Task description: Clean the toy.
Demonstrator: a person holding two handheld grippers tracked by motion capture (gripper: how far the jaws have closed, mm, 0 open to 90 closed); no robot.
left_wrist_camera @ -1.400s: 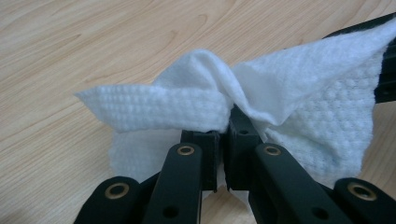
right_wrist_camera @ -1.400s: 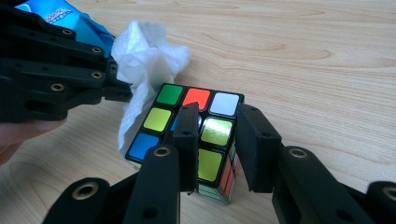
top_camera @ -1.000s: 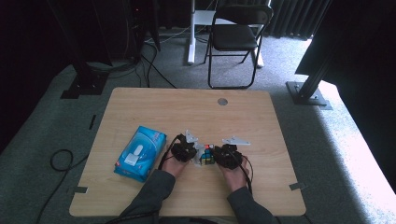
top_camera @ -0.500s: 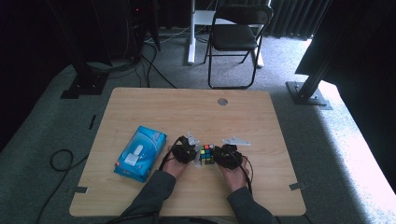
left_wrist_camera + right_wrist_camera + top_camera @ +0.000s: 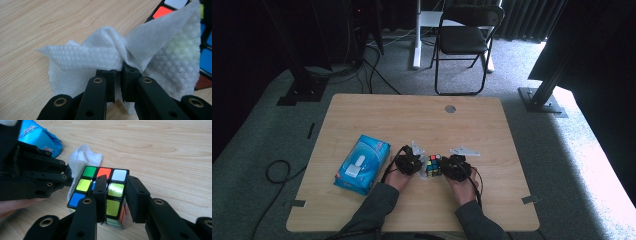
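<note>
I am clamping the Rubik's cube (image 5: pixel 106 195) in the right gripper (image 5: pixel 117 195) while the left gripper (image 5: pixel 118 75), pinching the wet wipe (image 5: pixel 107 58), is touching its side; wiping appears under way, faces remaining.

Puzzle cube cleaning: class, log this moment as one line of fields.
left gripper: shut on white wipe | right gripper: shut on puzzle cube | wipe against cube's side | blue pack beside
</note>
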